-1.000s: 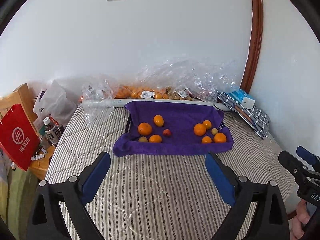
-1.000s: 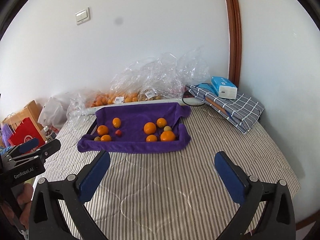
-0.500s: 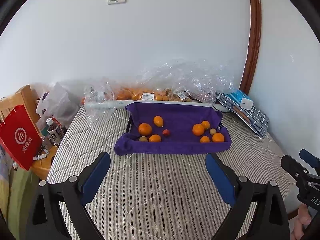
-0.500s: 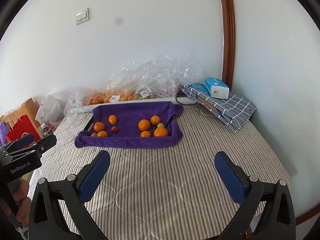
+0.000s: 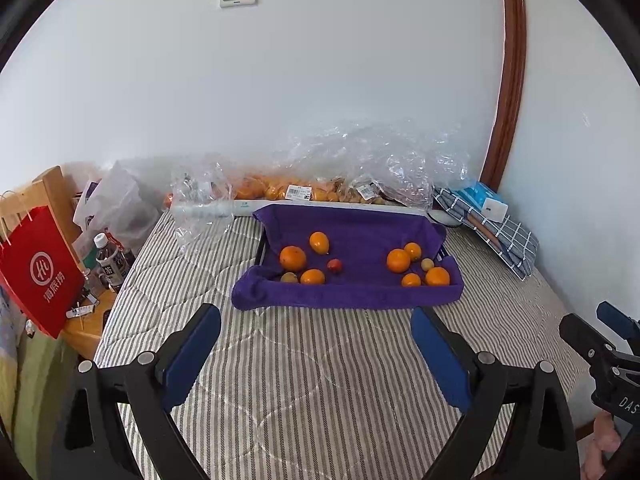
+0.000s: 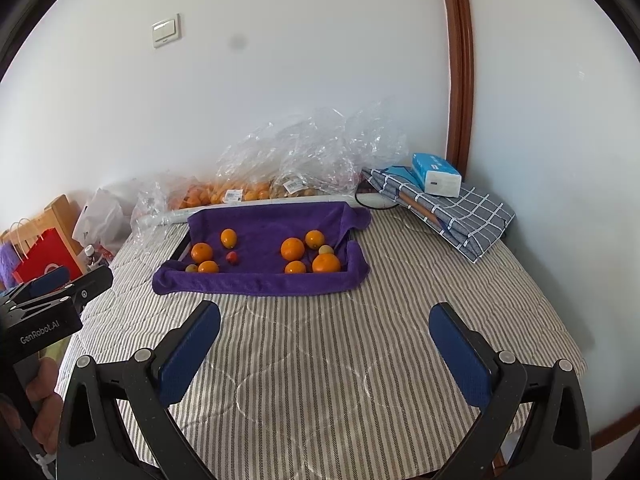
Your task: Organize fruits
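A tray lined with a purple towel (image 5: 360,236) (image 6: 272,224) sits on the striped bed, holding several oranges in two clusters. The left cluster has a large orange (image 5: 293,258) (image 6: 201,252), a small red fruit (image 5: 335,265) (image 6: 231,257) and a greenish one (image 5: 289,278). The right cluster has a large orange (image 5: 398,260) (image 6: 292,249) and a small yellowish fruit (image 5: 427,264). My left gripper (image 5: 316,338) is open and empty, well short of the tray. My right gripper (image 6: 325,340) is open and empty, also short of the tray.
Clear plastic bags of oranges (image 5: 280,190) (image 6: 240,190) lie along the wall behind the tray. A folded checked cloth with a blue tissue pack (image 6: 436,172) lies at the right. A red paper bag (image 5: 36,272) and bottles stand left of the bed (image 5: 320,380).
Both grippers have pulled back a little from the tray, which now looks smaller and farther. Jaws stay open.
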`<state>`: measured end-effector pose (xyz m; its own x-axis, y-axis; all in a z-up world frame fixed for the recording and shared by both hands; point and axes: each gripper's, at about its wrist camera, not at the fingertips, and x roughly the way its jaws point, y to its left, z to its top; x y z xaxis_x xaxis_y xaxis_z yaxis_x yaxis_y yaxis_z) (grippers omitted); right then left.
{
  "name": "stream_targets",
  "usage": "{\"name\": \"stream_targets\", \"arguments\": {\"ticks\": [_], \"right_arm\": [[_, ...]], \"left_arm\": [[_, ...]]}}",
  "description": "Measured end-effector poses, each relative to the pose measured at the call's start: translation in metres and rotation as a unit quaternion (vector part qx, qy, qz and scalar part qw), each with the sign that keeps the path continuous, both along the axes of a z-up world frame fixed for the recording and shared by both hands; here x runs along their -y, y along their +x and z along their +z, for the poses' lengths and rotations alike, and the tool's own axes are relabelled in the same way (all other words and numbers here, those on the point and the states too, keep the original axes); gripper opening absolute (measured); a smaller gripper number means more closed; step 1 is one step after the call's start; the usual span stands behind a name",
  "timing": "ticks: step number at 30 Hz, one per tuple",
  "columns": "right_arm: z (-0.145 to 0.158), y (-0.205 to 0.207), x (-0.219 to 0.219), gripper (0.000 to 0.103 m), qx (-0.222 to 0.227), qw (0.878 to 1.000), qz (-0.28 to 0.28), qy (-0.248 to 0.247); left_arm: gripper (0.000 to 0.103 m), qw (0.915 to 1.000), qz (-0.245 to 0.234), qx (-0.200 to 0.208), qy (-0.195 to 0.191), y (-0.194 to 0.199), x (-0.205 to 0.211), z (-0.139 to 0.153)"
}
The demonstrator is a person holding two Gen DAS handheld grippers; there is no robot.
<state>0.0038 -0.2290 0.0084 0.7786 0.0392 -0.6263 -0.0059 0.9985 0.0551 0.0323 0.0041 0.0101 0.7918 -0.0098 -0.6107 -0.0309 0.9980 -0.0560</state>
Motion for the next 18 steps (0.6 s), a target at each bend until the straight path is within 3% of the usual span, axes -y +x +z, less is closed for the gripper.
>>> {"name": "stream_targets", "arguments": {"ticks": [18], "right_arm": [[-0.0009,-0.0007,-0.0006,0.103,0.000,1.000,-0.001,0.003]], "left_arm": [[0.096,1.0000,-0.001,-0.003,-0.002,0.0010,0.0005,-0.0024]]}}
